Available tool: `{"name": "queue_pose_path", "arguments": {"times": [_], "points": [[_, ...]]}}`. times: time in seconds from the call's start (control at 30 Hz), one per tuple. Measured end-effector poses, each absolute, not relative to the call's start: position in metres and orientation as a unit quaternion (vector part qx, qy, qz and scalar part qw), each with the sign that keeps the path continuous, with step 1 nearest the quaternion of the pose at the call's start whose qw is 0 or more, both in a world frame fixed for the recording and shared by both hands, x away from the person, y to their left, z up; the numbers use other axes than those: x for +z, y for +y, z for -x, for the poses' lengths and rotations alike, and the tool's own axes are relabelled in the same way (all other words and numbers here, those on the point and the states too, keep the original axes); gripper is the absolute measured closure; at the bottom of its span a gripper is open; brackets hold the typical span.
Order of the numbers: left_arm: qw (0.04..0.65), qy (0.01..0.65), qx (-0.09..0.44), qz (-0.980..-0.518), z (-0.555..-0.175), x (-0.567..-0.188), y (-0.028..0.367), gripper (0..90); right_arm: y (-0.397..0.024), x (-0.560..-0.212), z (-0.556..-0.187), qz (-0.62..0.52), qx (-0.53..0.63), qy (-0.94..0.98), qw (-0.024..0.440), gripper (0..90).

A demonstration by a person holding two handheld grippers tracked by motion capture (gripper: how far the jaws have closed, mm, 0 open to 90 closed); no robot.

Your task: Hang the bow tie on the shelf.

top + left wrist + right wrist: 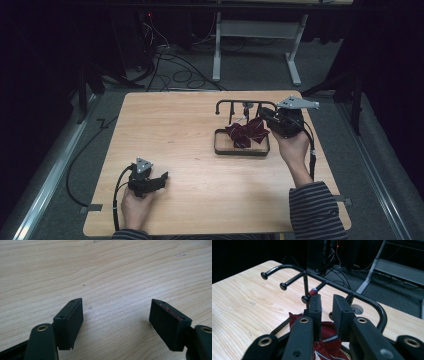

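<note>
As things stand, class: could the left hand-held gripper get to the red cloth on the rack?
Probably yes, but not from where it is. The left hand-held gripper rests open on the table, far from the cloth. Only bare wood lies between; the right hand-held gripper crowds the cloth's far side.

A rectangular light wooden table (200,165) with visible grain stood on grey carpet. A black metal rack with a shallow tray base and peg-tipped arms (242,149) sat directly on it, right of the table's middle and toward its far edge. A dark red patterned cloth (246,133) lay in the rack's tray.
</note>
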State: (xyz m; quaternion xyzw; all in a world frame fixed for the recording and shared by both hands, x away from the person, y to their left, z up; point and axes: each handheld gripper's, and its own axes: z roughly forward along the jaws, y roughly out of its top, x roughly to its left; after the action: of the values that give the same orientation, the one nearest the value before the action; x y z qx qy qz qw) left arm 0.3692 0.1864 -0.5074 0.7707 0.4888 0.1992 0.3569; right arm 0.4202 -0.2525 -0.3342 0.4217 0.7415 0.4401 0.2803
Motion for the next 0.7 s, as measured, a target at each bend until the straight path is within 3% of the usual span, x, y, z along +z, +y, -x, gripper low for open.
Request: {"name": "queue_pose_path", "arguments": {"times": [0.7], "points": [[0.357,0.489,0.201,-0.770,-0.369,-0.508,0.186,28.2,-0.280,-0.345,-0.405,-0.440,0.452,0.728,0.267,71.2]]}}
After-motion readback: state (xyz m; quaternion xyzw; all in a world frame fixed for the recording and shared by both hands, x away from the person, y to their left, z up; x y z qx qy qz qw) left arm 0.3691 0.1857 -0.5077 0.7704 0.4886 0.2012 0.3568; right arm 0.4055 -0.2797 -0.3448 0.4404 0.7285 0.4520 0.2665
